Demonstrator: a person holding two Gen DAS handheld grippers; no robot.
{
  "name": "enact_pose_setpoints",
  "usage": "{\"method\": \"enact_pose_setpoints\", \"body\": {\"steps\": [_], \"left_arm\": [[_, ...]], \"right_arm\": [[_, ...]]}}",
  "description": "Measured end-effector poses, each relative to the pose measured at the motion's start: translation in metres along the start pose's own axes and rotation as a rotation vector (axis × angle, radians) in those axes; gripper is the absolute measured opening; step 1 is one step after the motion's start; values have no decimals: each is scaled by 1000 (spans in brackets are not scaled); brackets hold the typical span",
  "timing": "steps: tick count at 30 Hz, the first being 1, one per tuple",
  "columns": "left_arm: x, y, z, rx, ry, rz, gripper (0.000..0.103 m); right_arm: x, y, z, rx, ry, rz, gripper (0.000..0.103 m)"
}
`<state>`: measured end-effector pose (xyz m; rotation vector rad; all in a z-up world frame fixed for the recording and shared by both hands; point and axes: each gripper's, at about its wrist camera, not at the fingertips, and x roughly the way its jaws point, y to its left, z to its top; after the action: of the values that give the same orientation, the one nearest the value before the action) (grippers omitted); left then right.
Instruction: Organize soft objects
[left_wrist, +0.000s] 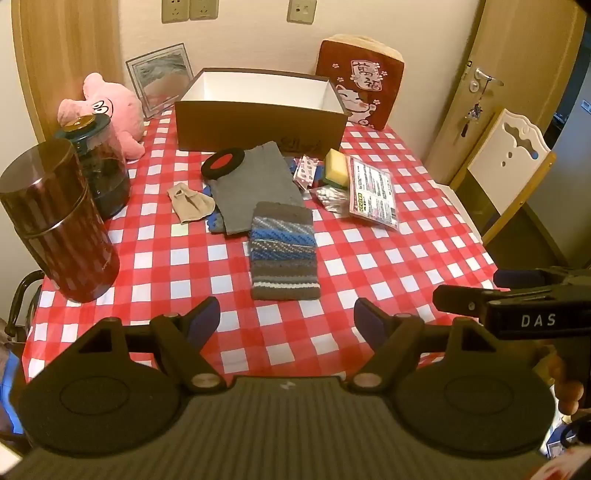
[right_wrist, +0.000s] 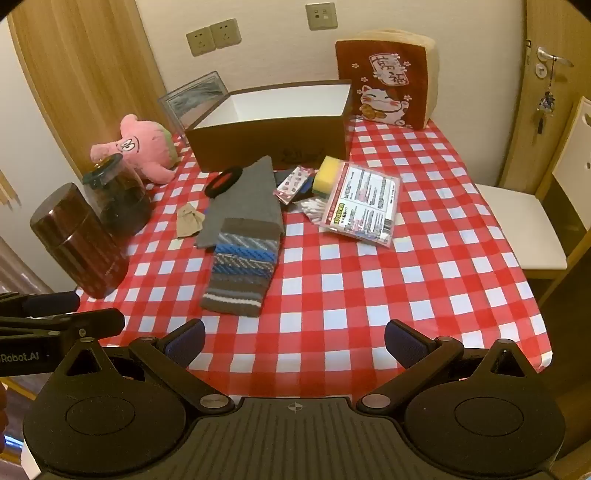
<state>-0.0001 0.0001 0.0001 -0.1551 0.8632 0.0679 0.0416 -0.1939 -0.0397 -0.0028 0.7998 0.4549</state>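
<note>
A striped knitted cloth (left_wrist: 283, 254) (right_wrist: 242, 267) lies mid-table, overlapping a grey cloth (left_wrist: 255, 186) (right_wrist: 245, 201). A beige sock (left_wrist: 189, 202) (right_wrist: 188, 220) and a black-and-red round pad (left_wrist: 223, 161) (right_wrist: 223, 181) lie beside them. A yellow sponge (left_wrist: 338, 167) (right_wrist: 328, 170) sits in front of the open brown box (left_wrist: 258, 127) (right_wrist: 271, 138). A pink plush (left_wrist: 114, 110) (right_wrist: 146, 147) sits at the back left, and a red cat cushion (left_wrist: 360, 85) (right_wrist: 386, 83) stands at the back right. My left gripper (left_wrist: 286, 319) and right gripper (right_wrist: 295, 341) are open and empty over the near table edge.
Two dark canisters (left_wrist: 59, 221) (right_wrist: 79, 240) stand at the left edge. A printed packet (left_wrist: 373, 192) (right_wrist: 364, 203), cotton swabs (right_wrist: 312, 206) and a small patterned pack (left_wrist: 306, 171) lie right of the cloths. A picture frame (left_wrist: 160, 77) leans on the wall. A chair (right_wrist: 524, 229) stands at the right.
</note>
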Motion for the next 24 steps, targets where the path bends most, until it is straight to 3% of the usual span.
{"method": "enact_pose_setpoints", "body": {"steps": [24], "left_arm": [[-1,14,3,-3,5,-2,78]], "right_arm": [[3,3,4,-10,-7,8,103]]}}
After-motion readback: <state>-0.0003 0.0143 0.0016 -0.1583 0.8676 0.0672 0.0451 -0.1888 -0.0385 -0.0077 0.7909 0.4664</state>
